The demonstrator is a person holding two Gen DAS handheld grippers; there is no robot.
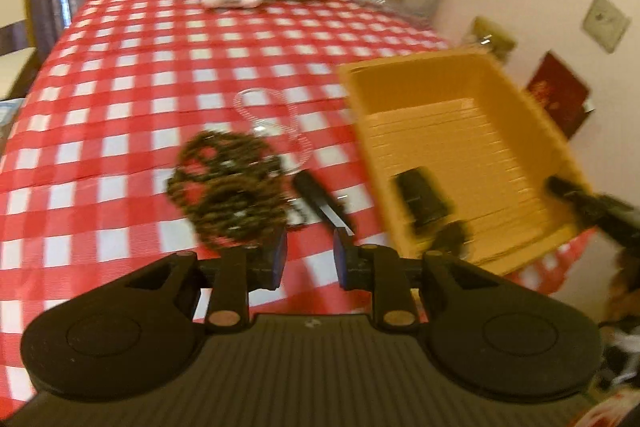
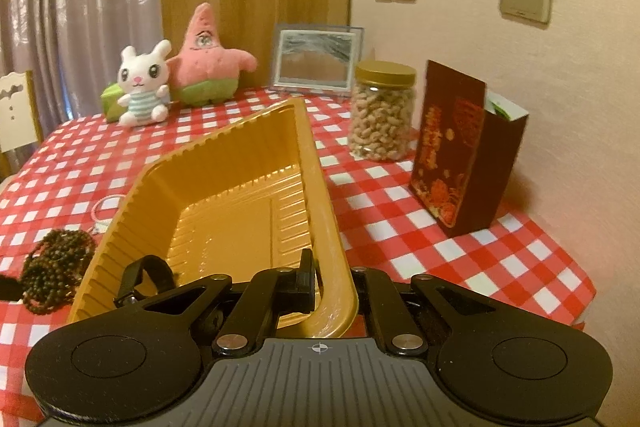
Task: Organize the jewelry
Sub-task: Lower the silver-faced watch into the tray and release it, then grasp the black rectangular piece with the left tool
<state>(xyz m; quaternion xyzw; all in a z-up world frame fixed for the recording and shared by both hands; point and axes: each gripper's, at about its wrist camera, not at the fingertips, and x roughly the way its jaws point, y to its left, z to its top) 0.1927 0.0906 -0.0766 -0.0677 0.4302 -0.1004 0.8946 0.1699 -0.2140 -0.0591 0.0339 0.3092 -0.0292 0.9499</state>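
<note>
Red-and-white gingham covers the counter. Left wrist view: left gripper, fingers narrowly parted and empty, hovers near a dark beaded necklace beside the yellow tray. Right wrist view: right gripper pinches the tray's rim; no writing is legible.

we see a dark bead necklace heaped on the tablecloth beside our tilted yellow tray, near its front edge.
</note>
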